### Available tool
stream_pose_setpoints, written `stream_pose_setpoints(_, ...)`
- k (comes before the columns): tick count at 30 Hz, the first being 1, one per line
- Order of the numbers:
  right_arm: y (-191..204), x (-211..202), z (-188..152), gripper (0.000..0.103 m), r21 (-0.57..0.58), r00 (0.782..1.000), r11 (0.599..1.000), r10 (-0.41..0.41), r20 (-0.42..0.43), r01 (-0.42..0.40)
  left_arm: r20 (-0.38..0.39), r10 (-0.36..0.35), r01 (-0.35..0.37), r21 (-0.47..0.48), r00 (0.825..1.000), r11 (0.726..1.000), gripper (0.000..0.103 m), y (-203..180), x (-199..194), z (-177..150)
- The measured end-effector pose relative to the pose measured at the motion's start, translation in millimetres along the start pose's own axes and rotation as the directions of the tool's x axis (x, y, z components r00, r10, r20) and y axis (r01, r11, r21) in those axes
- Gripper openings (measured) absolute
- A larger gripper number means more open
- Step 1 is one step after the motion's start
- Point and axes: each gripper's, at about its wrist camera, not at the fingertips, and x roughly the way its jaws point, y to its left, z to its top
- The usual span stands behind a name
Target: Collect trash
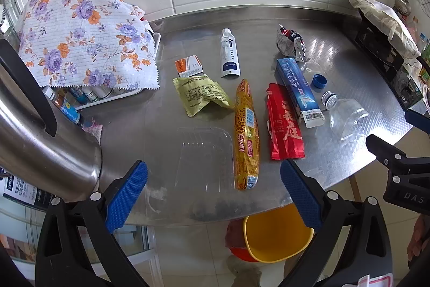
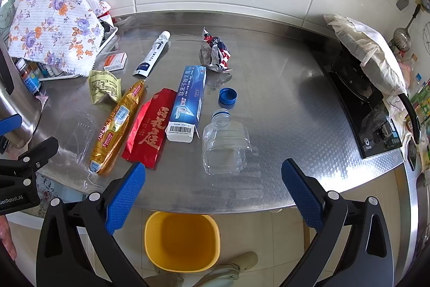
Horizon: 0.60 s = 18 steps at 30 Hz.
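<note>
Trash lies strewn across the bench (image 2: 282, 109): a clear bottle (image 2: 224, 141) nearest my right claw (image 2: 213, 195), a gold wrapper (image 1: 246, 136) ahead of my left claw (image 1: 213, 199). Both claws are spread, empty. I'd pinch the bottle mid-body, gently, then drop it into the yellow bin (image 2: 182, 241) below.

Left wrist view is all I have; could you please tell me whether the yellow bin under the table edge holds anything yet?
Observer: The right wrist view looks straight into the yellow bin, and it appears empty.
Operator: Thank you. Is the right gripper holding anything?
Observer: No, the right gripper is open, with nothing between its pads.
Operator: What lies nearest ahead of it?
Observer: The clear bottle, uncapped, on its side.
</note>
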Motion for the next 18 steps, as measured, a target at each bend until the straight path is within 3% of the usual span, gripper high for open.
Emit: stream_pose_setpoints(18, 0.6, 1.3, 1.2, 0.1, -0.001, 1.0, 1.0, -0.003, -0.001, 0.003, -0.006, -0.003, 0.003, -0.004, 1.0, 1.0, 0.098, 1.3, 1.2, 0.2)
